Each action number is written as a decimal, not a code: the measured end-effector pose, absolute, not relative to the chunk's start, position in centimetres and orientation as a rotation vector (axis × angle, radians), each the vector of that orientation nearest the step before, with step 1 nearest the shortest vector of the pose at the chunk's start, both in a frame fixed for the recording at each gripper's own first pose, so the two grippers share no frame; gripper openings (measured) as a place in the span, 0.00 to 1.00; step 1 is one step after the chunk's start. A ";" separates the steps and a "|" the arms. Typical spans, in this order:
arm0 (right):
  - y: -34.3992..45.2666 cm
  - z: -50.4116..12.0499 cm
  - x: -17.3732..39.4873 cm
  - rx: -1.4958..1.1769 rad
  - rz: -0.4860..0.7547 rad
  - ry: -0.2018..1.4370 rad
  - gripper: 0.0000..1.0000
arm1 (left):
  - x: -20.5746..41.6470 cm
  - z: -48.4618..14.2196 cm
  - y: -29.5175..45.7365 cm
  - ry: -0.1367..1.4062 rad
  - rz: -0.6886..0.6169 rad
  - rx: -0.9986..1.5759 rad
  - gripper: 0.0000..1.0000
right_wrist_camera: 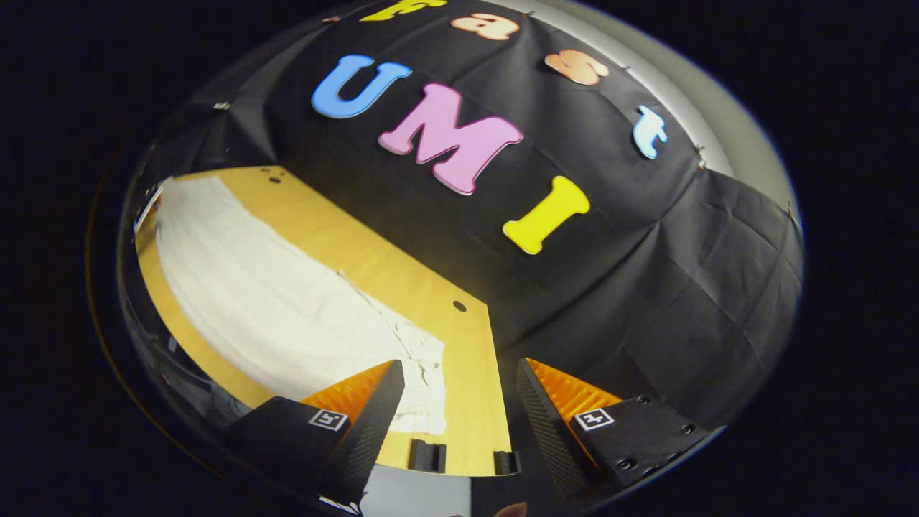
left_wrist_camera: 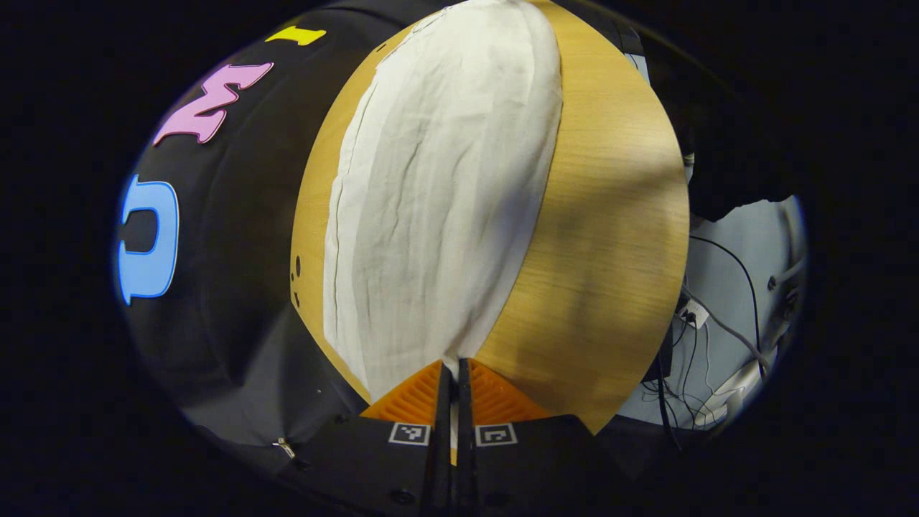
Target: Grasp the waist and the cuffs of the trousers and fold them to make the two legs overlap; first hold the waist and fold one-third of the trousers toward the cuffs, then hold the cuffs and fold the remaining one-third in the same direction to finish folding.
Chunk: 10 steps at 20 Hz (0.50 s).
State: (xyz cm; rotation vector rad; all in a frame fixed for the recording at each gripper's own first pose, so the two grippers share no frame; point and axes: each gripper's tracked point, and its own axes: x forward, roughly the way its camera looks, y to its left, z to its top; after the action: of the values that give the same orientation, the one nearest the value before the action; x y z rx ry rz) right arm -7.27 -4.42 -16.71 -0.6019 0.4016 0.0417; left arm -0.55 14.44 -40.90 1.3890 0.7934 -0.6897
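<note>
Stretching lengthwise away from the left tool, trousers.

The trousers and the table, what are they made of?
The trousers look like thin woven cloth, maybe cotton or linen: matte, off-white, with soft creases and a stitched seam along one edge. The table looks like light wood or a wood-look laminate: smooth, yellowish, with fine straight grain lines and small drilled holes near its edge. Which of the two it is, the look leaves open.

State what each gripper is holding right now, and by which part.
The left gripper is shut on the trousers, pinching the edge of their near end. The right gripper is open above the table and holds nothing.
</note>
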 end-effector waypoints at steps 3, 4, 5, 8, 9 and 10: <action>-3.4 -21.0 -8.2 -0.761 0.181 0.451 0.98 | -0.6 -40.8 14.6 0.820 -0.691 1.365 0.07; -3.0 -22.6 -8.0 -0.812 0.238 0.468 0.98 | -0.6 -40.9 14.5 0.829 -0.694 1.363 0.07; -2.6 -24.4 -8.1 -0.863 0.294 0.487 0.98 | -0.6 -40.7 14.5 0.836 -0.695 1.364 0.07; -2.4 -29.7 -8.6 -0.998 0.432 0.539 0.97 | -0.6 -40.8 14.2 0.848 -0.688 1.368 0.07; -2.6 -31.2 -8.8 -1.039 0.468 0.556 0.97 | -0.7 -40.7 14.3 0.850 -0.683 1.370 0.07; -2.8 -32.5 -9.1 -1.071 0.496 0.572 0.97 | -0.7 -40.7 14.3 0.851 -0.678 1.373 0.07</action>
State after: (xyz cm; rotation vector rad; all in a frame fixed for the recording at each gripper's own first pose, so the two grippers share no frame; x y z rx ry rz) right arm -9.05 -2.80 -32.54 -1.0707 0.5720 0.4959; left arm -0.67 14.28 -40.69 1.3733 0.8505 -0.6777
